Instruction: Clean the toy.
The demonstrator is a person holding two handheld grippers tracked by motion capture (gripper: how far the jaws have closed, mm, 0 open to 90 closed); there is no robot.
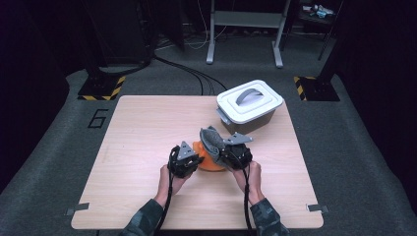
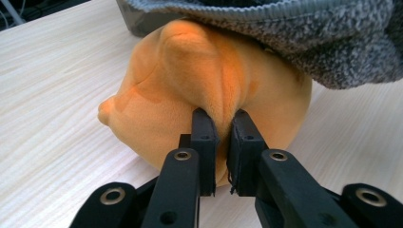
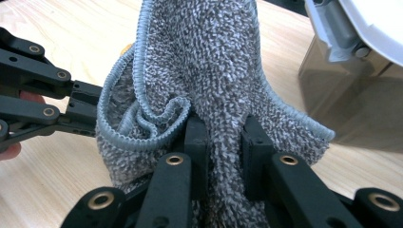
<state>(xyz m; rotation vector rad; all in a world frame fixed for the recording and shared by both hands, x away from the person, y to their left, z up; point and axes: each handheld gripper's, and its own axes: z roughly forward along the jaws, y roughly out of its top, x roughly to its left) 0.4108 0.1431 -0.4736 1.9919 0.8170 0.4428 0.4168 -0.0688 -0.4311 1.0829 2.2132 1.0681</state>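
An orange plush toy (image 1: 210, 163) lies on the wooden table (image 1: 147, 123) between my two grippers. In the left gripper view, my left gripper (image 2: 222, 121) is shut on a fold of the orange plush toy (image 2: 190, 71), and the pads pinch its fabric. Over the toy's top hangs a grey knitted cloth (image 2: 309, 42). My right gripper (image 3: 223, 126) is shut on the grey cloth (image 3: 209, 57), which bunches up between its pads. From above, the left gripper (image 1: 196, 161) sits at the toy's left, the right gripper (image 1: 222, 151) at its right, and the cloth (image 1: 210, 137) stands raised above the toy.
A grey storage box with a white lid and handle (image 1: 250, 103) stands at the table's back right, close behind the cloth, and shows again as the box (image 3: 361, 71). The left gripper's black links (image 3: 47, 95) reach in beside the cloth. Bare table lies to the left and front.
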